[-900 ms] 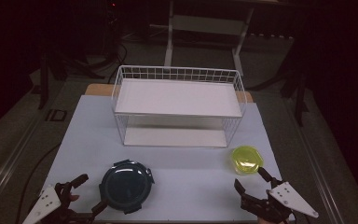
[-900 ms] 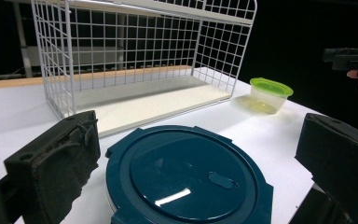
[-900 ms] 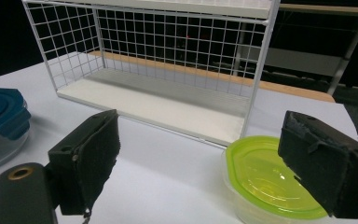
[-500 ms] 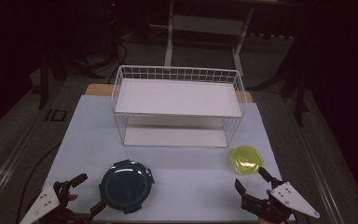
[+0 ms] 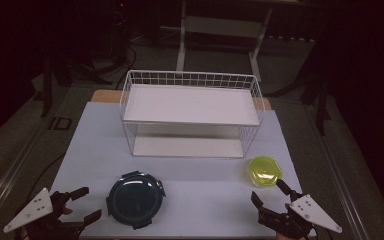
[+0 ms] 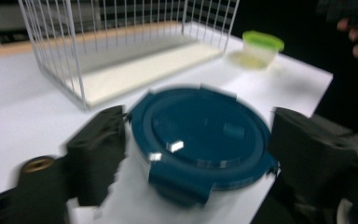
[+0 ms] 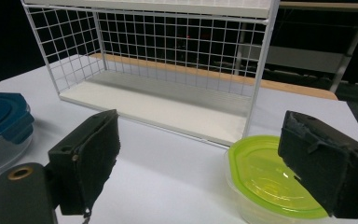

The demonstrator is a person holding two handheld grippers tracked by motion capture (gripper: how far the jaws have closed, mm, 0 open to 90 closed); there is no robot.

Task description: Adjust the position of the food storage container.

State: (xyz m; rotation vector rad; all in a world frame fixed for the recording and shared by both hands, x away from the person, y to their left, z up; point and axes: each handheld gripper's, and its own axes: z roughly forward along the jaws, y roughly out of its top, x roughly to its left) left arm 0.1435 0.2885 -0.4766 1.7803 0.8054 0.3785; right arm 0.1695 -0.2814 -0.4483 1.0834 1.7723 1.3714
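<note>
The left gripper (image 5: 82,204) sits at the near left corner of the table (image 5: 200,182) with its jaws spread wide, and the round blue-lidded container (image 5: 134,199) lies just in front of them; in the left gripper view the container (image 6: 200,137) sits between the two black jaws, which stand clear of its sides, so nothing is clamped yet. The spread looks chosen to take the full width of the lid. The right gripper (image 5: 271,199) is at the near right, jaws likewise apart, aimed at the small yellow-green tub (image 5: 264,172), which rests just beside the front right corner of the white wire rack (image 5: 191,116). In the right gripper view the tub (image 7: 272,179) lies low between the jaws, nearer the right one, untouched as far as I can tell. Both containers stand on the table in front of the rack, whose two shelves are bare, so each hand seems lined up to grasp its own container and lift it toward a shelf.
</note>
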